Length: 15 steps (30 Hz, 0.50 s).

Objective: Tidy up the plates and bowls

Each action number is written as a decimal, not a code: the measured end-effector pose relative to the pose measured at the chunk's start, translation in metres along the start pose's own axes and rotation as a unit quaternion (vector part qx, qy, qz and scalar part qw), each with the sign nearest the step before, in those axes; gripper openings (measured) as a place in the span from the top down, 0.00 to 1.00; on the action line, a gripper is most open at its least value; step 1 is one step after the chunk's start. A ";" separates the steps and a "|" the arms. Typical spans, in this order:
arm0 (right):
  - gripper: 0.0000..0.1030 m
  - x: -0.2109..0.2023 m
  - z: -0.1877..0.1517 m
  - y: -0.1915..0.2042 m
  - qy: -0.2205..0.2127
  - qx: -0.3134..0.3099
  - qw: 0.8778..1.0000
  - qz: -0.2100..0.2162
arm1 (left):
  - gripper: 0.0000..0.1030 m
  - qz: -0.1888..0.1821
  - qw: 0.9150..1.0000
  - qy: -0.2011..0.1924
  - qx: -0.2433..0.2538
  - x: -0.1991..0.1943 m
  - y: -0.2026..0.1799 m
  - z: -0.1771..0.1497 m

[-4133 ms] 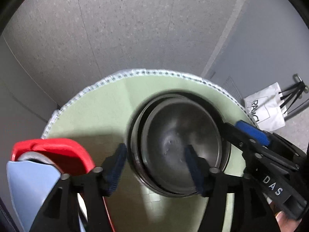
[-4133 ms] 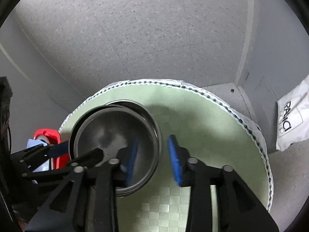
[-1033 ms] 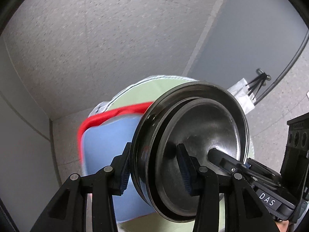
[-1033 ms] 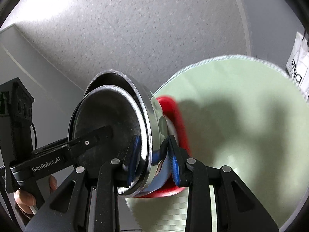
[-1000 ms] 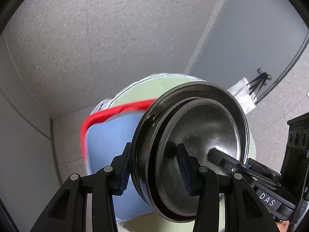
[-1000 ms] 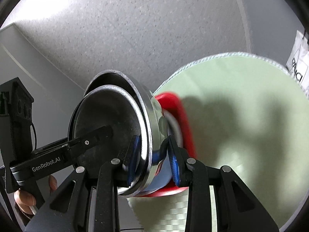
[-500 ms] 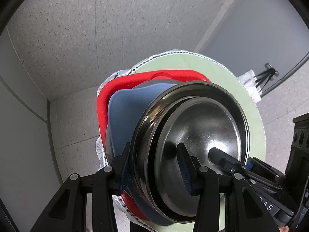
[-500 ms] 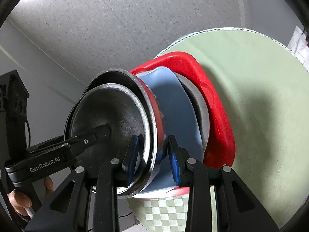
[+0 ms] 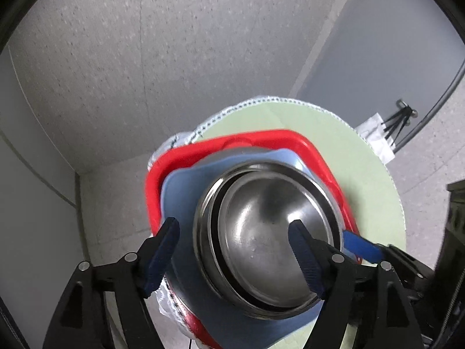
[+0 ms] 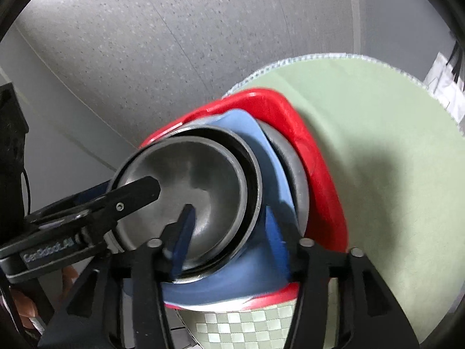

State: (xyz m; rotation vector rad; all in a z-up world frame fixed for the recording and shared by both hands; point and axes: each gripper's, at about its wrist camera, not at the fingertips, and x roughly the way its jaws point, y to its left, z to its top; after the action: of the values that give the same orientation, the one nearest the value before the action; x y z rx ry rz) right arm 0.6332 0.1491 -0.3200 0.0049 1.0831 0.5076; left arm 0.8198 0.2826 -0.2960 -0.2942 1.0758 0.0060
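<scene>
Bowls (image 9: 270,238), two steel ones nested, sit on the blue plate (image 9: 186,192) in the red tray (image 9: 261,138), between both tools. Left tool (image 9: 232,250) and right tool (image 10: 229,232) are opening, pads clear; I'd back straight out, avoiding the rims.

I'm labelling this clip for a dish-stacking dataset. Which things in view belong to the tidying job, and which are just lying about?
Part of the job:
- nested steel bowls
- blue plate
- grey plate
- red tray
- left gripper and right gripper, jaws opening off the bowls' rim

Just lying about:
- green tablecloth
- white paper bag
- grey cable
</scene>
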 end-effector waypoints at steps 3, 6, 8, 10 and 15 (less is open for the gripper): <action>0.38 -0.018 -0.002 0.001 -0.022 -0.004 1.000 -0.011 | 0.24 0.011 1.000 -0.018 0.004 -0.016 -0.006 -0.008; 0.33 -0.040 -0.006 -0.002 -0.044 -0.003 0.999 -0.023 | 0.15 0.020 0.999 -0.047 0.008 -0.037 -0.018 -0.019; 0.30 -0.058 -0.012 -0.005 -0.060 -0.004 0.998 -0.031 | 0.11 0.023 0.998 -0.065 0.014 -0.053 -0.025 -0.028; 0.25 -0.076 -0.016 -0.005 -0.079 -0.009 0.996 -0.043 | 0.08 0.028 0.996 -0.081 0.019 -0.069 -0.036 -0.039; 0.21 -0.129 -0.039 -0.009 -0.122 -0.016 0.990 -0.063 | 0.05 0.039 0.991 -0.122 0.036 -0.112 -0.067 -0.078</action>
State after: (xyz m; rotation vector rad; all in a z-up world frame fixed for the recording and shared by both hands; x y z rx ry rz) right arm 0.5567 0.0802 -0.2325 -0.0281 0.8298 0.3985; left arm 0.7087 0.2149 -0.2178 -0.1809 0.8413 0.0725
